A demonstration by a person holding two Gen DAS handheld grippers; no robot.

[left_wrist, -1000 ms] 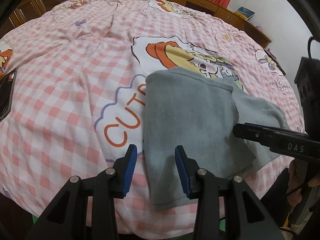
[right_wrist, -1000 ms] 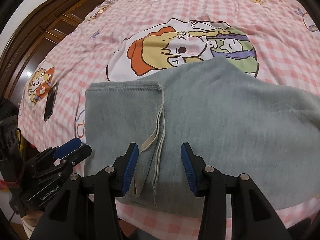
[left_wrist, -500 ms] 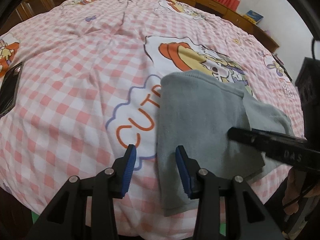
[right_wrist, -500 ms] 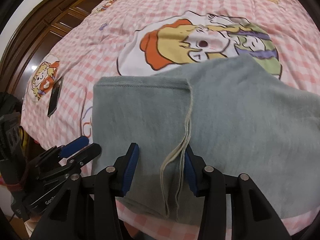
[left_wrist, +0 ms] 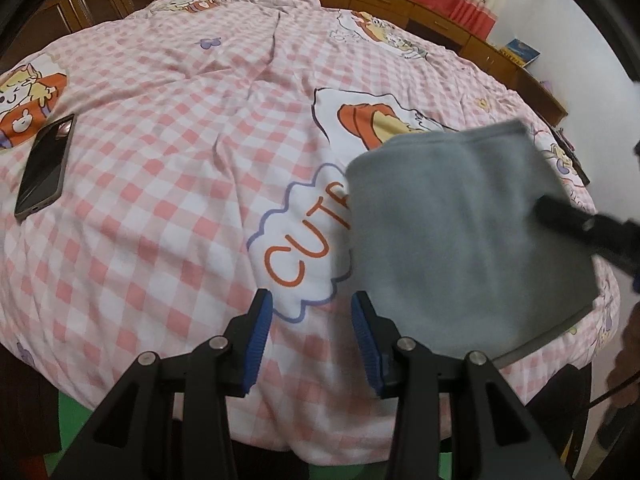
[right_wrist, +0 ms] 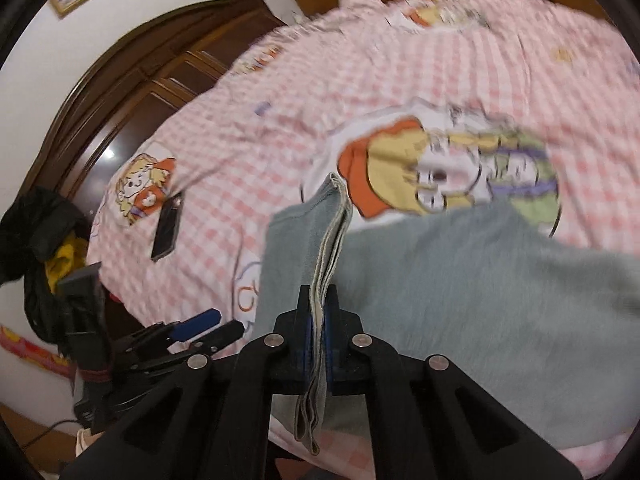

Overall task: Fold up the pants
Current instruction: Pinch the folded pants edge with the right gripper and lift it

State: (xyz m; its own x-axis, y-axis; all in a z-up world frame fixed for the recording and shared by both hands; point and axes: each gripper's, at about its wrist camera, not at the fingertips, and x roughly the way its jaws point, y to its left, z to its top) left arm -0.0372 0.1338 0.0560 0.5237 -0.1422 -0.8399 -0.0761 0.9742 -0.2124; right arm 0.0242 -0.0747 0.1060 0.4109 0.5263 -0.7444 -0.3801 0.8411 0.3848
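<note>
The grey pants (left_wrist: 460, 232) lie folded on the pink checked bed cover (left_wrist: 160, 128), near its front right edge. My right gripper (right_wrist: 318, 304) is shut on a layered edge of the pants (right_wrist: 480, 288), and that edge stands up in a ridge off the bed. In the left wrist view the right gripper (left_wrist: 580, 228) shows as a dark bar over the cloth's right side. My left gripper (left_wrist: 312, 312) hangs open over bare cover just left of the pants, nothing between its blue pads. It also appears at the lower left of the right wrist view as the left gripper (right_wrist: 200, 328).
A dark phone (left_wrist: 46, 168) lies on the cover at far left, also seen as the phone (right_wrist: 168, 228). Wooden cabinets (left_wrist: 400, 4) line the far side. Dark clothing (right_wrist: 40, 232) is heaped beside the bed. A hand (left_wrist: 628, 360) shows at the right edge.
The right gripper's jaws closed on the pants' edge and rose, pulling the cloth up into a ridge. The left gripper drew off the pants to the left and stayed open.
</note>
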